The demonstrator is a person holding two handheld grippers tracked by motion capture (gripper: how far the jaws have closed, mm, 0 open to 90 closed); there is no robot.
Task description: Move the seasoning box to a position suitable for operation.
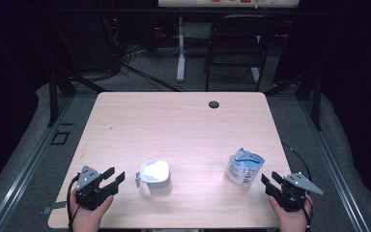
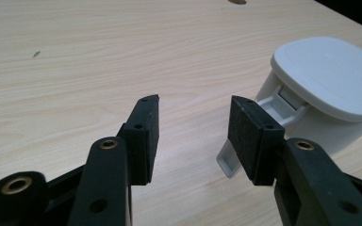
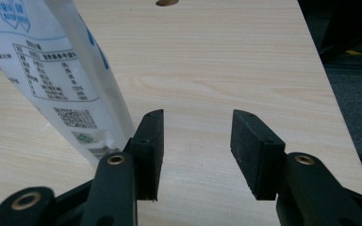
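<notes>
A white lidded container [image 1: 155, 176] stands on the wooden table [image 1: 174, 125] near its front edge, left of centre; a latch tab sticks out on its left side. In the left gripper view the container [image 2: 327, 89] sits to the right of the jaws, its tab [image 2: 275, 106] just behind the right finger. My left gripper [image 1: 115, 177] is open, a short way left of the container. A white and blue printed pouch [image 1: 244, 166] stands upright at the front right. My right gripper [image 1: 269, 180] is open just right of the pouch [image 3: 52, 66], nothing between its fingers.
A round cable hole [image 1: 214, 104] lies near the table's far edge. Behind the table stand a dark folding chair [image 1: 236, 43] and a white table leg [image 1: 180, 48] with cables on the floor. Metal rails run along both sides.
</notes>
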